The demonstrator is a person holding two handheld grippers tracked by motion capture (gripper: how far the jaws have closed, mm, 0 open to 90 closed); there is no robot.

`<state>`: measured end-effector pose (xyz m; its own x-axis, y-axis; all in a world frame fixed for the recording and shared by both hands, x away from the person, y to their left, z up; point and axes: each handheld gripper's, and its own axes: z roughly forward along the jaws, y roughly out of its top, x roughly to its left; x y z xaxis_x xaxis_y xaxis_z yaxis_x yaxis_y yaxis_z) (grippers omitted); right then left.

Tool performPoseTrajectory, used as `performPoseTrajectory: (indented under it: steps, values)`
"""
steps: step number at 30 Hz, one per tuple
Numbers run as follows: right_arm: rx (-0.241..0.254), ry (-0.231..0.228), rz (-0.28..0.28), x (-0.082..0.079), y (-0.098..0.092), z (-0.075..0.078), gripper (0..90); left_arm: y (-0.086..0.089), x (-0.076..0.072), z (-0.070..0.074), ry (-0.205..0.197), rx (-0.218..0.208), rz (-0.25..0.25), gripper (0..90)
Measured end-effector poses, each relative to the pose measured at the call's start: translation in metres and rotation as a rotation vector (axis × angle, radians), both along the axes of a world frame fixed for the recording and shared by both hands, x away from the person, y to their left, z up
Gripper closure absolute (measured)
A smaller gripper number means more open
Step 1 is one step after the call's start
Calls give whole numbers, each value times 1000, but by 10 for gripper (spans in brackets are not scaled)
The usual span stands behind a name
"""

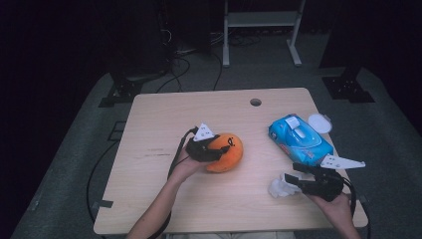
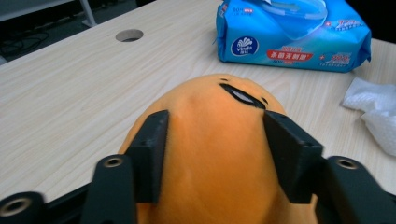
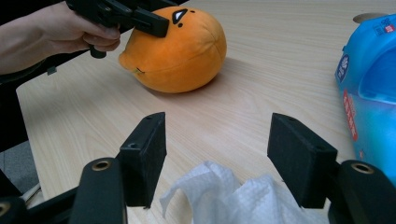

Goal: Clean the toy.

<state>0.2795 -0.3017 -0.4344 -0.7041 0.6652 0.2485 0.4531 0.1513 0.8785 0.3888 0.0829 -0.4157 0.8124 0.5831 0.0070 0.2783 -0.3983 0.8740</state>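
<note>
An orange round plush [image 1: 230, 154] with a small dark face lies at the middle of the wooden table [image 1: 164, 124]. My left gripper [image 1: 219, 148] reaches over it from the left. In the left gripper view the plush [image 2: 215, 154] bulges between the two black jaws, whose pads [image 2: 152, 154] flank its sides without visibly squeezing it. My right gripper [image 1: 291, 173] stands open near the front right. A crumpled white tissue [image 3: 233, 196] lies on the table just below and between its pads [image 3: 144, 158].
A blue pack of wet wipes [image 1: 300, 139] lies at the right, with a white round lid [image 1: 319, 122] beside its far corner. A cable hole [image 1: 255, 102] sits near the far edge. The left half of the table is bare wood.
</note>
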Motion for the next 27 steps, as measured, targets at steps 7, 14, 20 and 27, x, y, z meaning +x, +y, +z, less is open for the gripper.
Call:
performPoseTrajectory:
  steps: [7, 14, 20, 27]
  values:
    - [-2, 9, -6, 2, -1, -2, 356, 7, -4, 10, -4, -40, -6, 351]
    - [-13, 13, -4, 1, 2, -5, 356, 19, -8, 9, 16, -67, 7, 282]
    - [-10, 21, -11, 3, 0, -8, 355, 27, -14, 8, 22, -66, 4, 268]
    - [-20, 24, -17, 2, -1, -9, 352, 32, -23, 9, 24, -72, 2, 248]
